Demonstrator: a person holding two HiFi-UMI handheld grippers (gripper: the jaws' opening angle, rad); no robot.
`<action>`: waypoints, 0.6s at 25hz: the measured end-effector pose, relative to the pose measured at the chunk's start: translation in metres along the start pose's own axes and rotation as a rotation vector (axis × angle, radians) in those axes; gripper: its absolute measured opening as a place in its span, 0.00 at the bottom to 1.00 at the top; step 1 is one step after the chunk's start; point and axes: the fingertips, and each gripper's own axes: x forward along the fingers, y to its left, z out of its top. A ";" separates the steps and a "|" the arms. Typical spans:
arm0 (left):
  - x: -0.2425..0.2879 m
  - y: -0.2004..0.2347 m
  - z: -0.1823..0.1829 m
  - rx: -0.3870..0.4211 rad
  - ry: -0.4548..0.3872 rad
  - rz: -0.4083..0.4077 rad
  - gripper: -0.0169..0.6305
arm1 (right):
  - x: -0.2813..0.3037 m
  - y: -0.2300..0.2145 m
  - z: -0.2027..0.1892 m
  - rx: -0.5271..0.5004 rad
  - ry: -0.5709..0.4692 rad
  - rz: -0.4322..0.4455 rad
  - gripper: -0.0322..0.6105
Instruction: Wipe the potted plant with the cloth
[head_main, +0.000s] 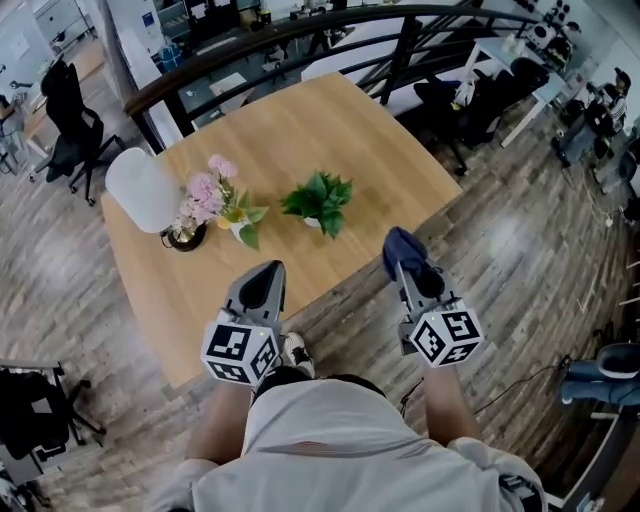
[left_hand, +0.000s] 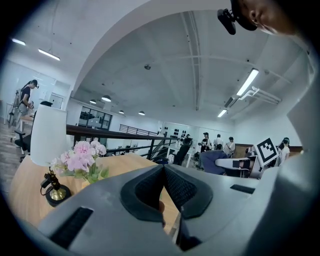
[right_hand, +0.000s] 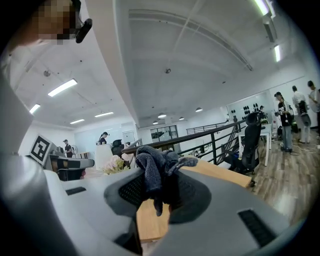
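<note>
A small green potted plant (head_main: 319, 202) stands near the middle of the wooden table (head_main: 300, 120). My right gripper (head_main: 400, 262) hovers by the table's near edge, right of the plant, shut on a dark blue cloth (head_main: 404, 248) that bunches over its jaws (right_hand: 155, 170). My left gripper (head_main: 263, 280) sits at the near edge, below and left of the plant, with its jaws pressed together and nothing between them (left_hand: 163, 172). The green plant is hidden behind the jaws in both gripper views.
A pot of pink flowers (head_main: 210, 195) (left_hand: 82, 157) stands left of the green plant. Beside it is a white-shaded lamp (head_main: 143, 188) on a dark round base (head_main: 185, 237). A black railing (head_main: 300, 25) runs behind the table, with office chairs (head_main: 70, 120) and people beyond.
</note>
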 end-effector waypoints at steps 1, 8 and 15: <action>0.005 0.009 0.001 -0.005 -0.001 0.003 0.05 | 0.013 0.002 0.001 -0.005 0.011 0.004 0.29; 0.027 0.062 -0.011 -0.087 0.024 0.040 0.05 | 0.076 0.014 0.002 -0.038 0.064 0.055 0.29; 0.052 0.081 -0.009 -0.106 0.025 0.106 0.05 | 0.130 -0.003 0.004 -0.020 0.103 0.150 0.29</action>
